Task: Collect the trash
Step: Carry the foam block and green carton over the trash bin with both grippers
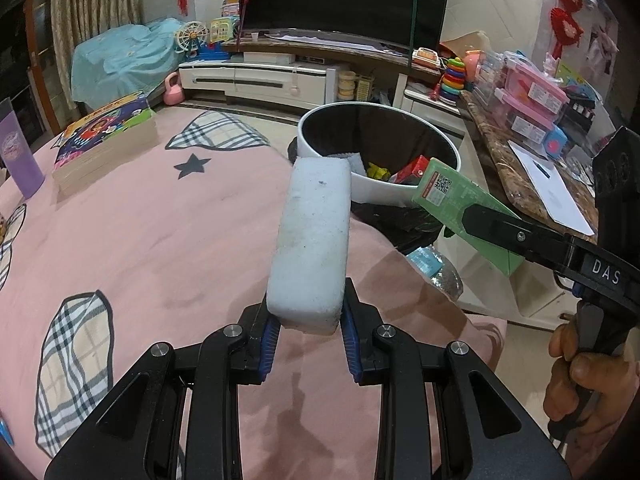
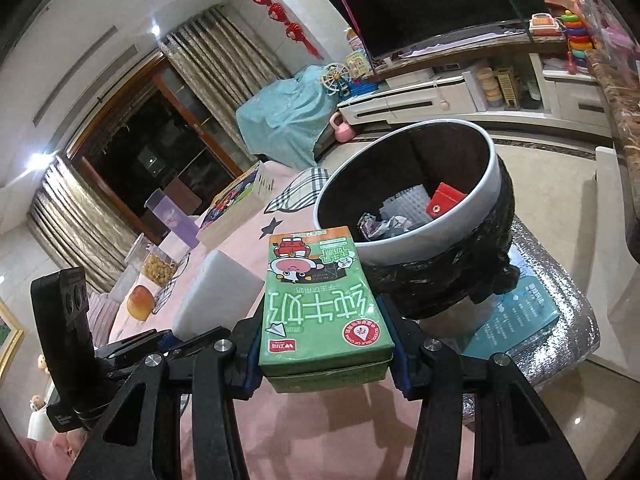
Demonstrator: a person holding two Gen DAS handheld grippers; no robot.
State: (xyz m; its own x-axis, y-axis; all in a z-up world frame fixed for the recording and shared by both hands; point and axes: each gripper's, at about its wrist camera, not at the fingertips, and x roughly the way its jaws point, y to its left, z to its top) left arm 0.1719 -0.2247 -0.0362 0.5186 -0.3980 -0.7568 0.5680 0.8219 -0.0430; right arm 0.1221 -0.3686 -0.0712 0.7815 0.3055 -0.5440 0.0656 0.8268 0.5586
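My left gripper (image 1: 308, 332) is shut on the near end of a white foam block (image 1: 314, 236), which sticks out over the pink tablecloth towards the bin. A green milk carton (image 2: 320, 304) is clamped in my right gripper (image 2: 324, 356); the carton (image 1: 460, 204) also shows at the right of the left wrist view, close to the bin's rim. The white trash bin (image 1: 400, 194) with a black liner stands just past the table edge. Inside the bin (image 2: 496, 176) lie a red packet, crumpled wrappers and a yellow scrap. The foam block (image 2: 218, 292) hangs left of the carton.
A stack of picture books (image 1: 106, 140) and a purple cup (image 1: 18, 152) sit on the pink cloth (image 1: 160, 240) at the left. A silver foil bag (image 2: 552, 300) lies below the bin. A marble counter (image 1: 516, 176) with toys runs along the right. A hand (image 1: 576, 380) holds the right gripper.
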